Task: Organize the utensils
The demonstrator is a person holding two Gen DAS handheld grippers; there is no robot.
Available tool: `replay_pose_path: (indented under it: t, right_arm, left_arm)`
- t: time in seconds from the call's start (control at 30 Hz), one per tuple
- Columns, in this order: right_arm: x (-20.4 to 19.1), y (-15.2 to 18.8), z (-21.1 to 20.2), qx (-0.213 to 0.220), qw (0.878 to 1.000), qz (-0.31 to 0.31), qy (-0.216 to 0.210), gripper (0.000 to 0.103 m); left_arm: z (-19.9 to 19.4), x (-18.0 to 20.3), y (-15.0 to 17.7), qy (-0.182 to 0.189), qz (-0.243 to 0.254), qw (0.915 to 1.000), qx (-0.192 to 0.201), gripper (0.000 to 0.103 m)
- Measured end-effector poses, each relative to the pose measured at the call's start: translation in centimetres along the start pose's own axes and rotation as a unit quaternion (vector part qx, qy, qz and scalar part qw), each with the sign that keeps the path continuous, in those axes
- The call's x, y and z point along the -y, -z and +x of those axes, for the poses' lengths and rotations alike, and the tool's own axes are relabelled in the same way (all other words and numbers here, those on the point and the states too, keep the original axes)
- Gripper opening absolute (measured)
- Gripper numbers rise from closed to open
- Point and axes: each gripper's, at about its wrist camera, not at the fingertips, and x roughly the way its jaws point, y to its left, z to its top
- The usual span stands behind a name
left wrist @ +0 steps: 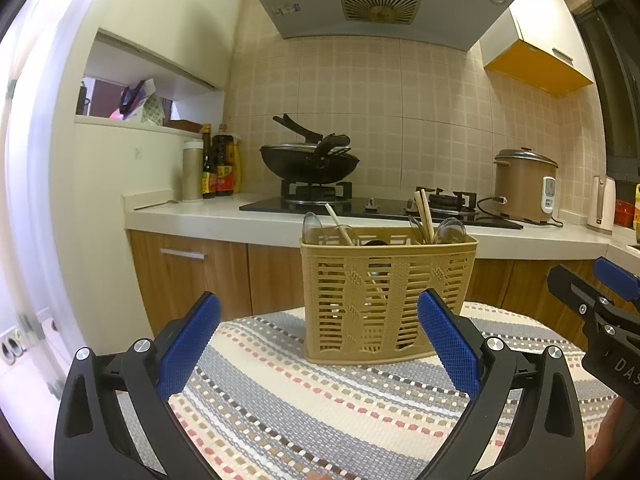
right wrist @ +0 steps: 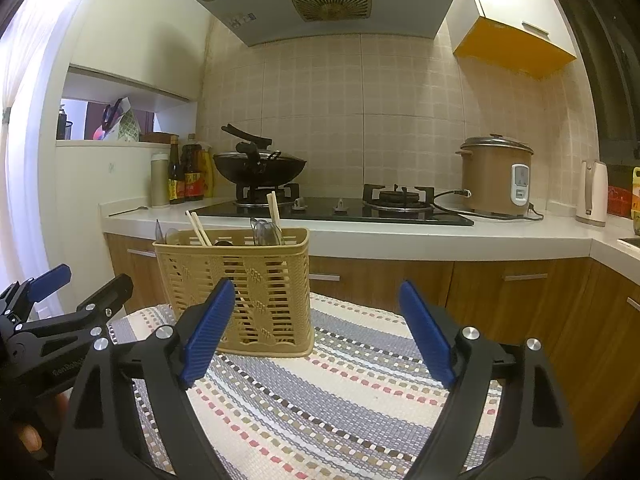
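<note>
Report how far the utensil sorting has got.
Done: chopsticks and spoons stand in the tan basket on the striped mat. In hand: nothing; left gripper and right gripper are open and empty. Left: no loose utensils show on the mat.

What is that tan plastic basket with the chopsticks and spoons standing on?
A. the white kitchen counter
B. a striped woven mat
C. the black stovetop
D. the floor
B: the basket stands upright on the striped woven mat, well in front of the counter and stovetop; the right wrist view shows the same.
</note>
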Motion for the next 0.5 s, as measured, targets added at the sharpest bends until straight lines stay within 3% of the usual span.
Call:
replay_pose_path:
  t: [0.5]
  right_arm:
    - [0.02, 0.03, 0.17, -0.004, 1.0, 0.001, 0.0, 0.084]
  left_arm:
    - [0.16, -0.07, 0.0, 0.0, -0.001, 1.0, -0.003, 0.095]
